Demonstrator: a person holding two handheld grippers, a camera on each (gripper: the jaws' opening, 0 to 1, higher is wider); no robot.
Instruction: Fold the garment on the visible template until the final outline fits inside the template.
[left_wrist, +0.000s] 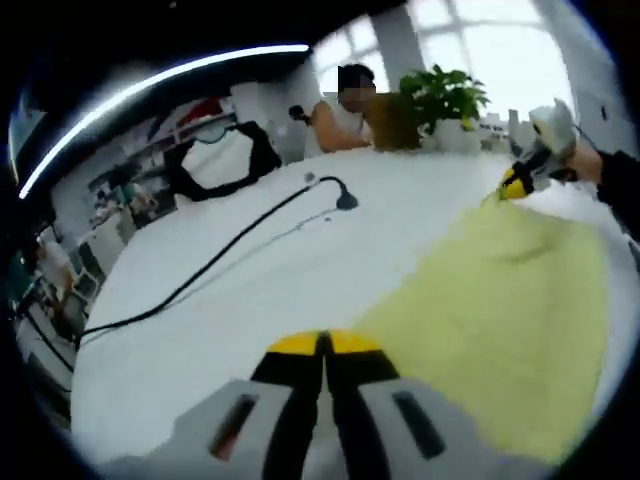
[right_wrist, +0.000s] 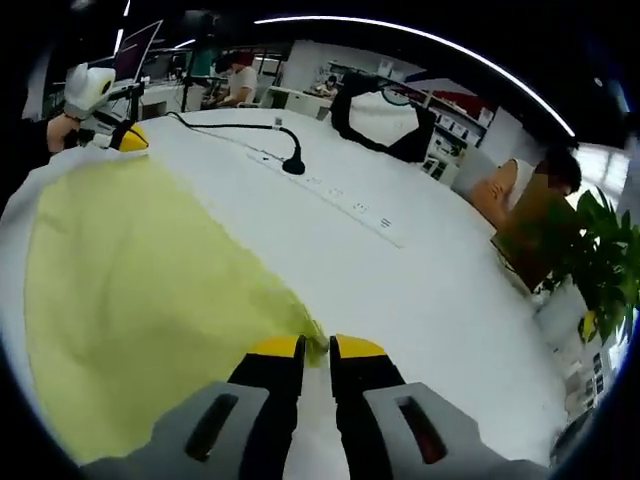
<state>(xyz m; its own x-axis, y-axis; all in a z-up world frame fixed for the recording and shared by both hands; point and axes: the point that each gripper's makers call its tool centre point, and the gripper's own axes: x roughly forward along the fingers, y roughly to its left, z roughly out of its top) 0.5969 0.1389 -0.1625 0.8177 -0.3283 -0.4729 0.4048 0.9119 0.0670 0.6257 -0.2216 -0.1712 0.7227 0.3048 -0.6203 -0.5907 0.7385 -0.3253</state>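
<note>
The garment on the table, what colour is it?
Plain pale yellow, with no pattern. The garment shows best in the right gripper view.

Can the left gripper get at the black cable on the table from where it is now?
Probably yes. The left gripper is shut over bare white table, and the black cable runs just ahead of it with nothing between. The yellow garment lies off to its other side.

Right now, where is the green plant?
In the left gripper view the green plant stands at the table's far edge, beside a seated person. In the right gripper view it is at the right, past the yellow garment.
</note>
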